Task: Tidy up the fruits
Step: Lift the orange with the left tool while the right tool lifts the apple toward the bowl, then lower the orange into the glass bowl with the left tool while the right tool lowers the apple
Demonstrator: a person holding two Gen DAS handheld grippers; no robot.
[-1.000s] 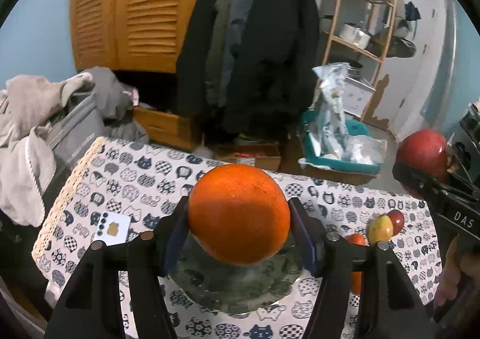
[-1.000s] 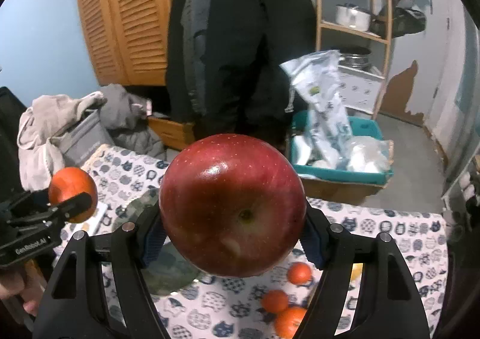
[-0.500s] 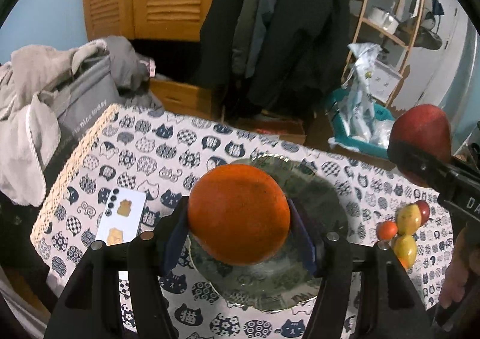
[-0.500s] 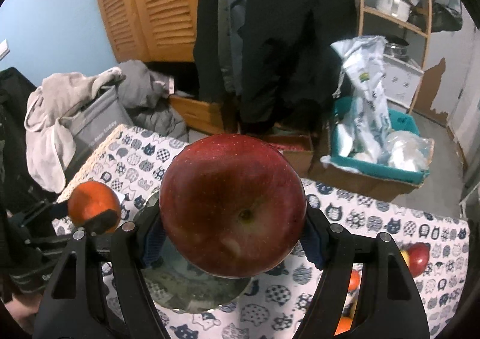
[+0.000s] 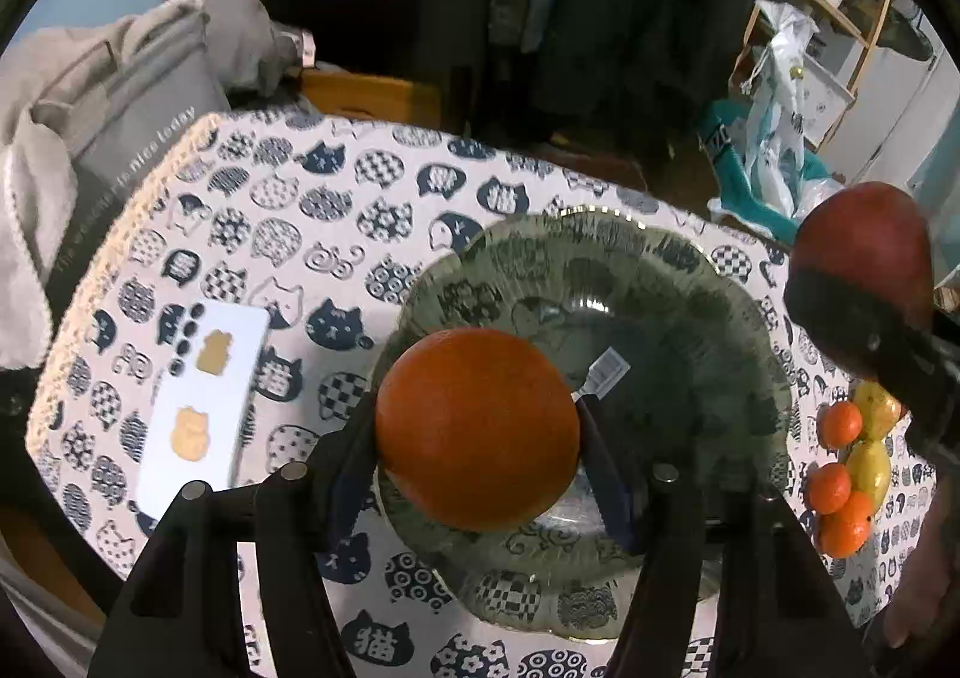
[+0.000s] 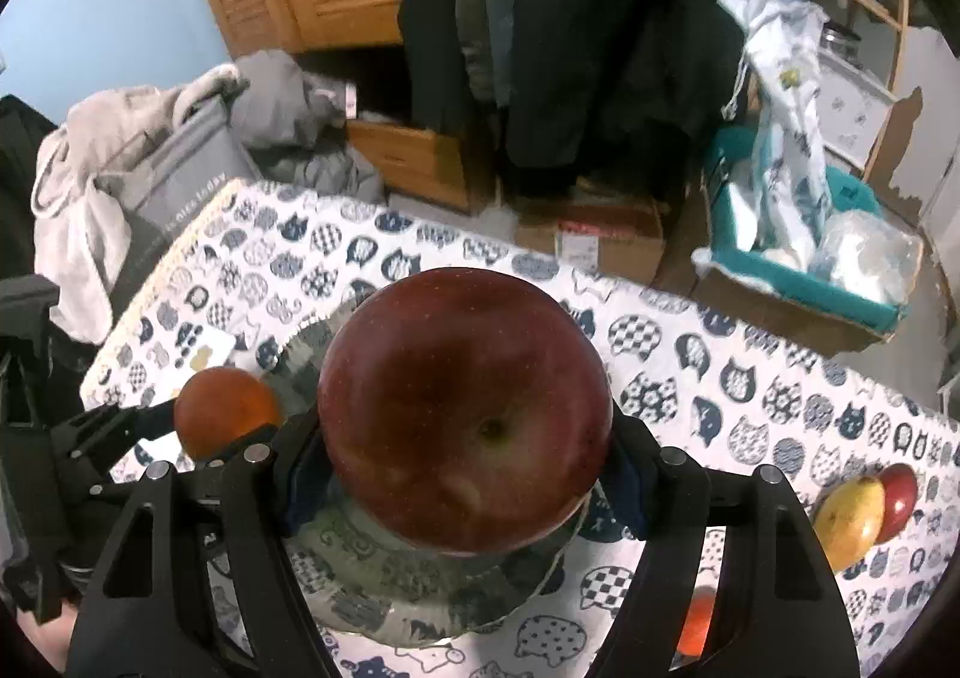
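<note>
My left gripper (image 5: 477,441) is shut on an orange (image 5: 477,429) and hangs over the left half of a dark glass plate (image 5: 678,282) on the cat-print tablecloth. My right gripper (image 6: 465,474) is shut on a big red apple (image 6: 465,408) above the same plate (image 6: 420,600). In the left wrist view the apple (image 5: 861,252) and the right gripper show at the right edge. In the right wrist view the orange (image 6: 225,408) and the left gripper show at the left. A barcode sticker (image 5: 606,372) lies on the plate.
Several small oranges (image 5: 837,489) and yellow fruits (image 5: 870,465) lie on the cloth right of the plate; a yellow-red fruit (image 6: 852,516) and a red one (image 6: 900,498) lie there too. A white phone (image 5: 204,402) lies left of the plate. Clothes, a cupboard and boxes stand beyond the table.
Both grippers have come down toward the table and tilted more downward, fruits still held. The plate now looks larger and sits under both.
</note>
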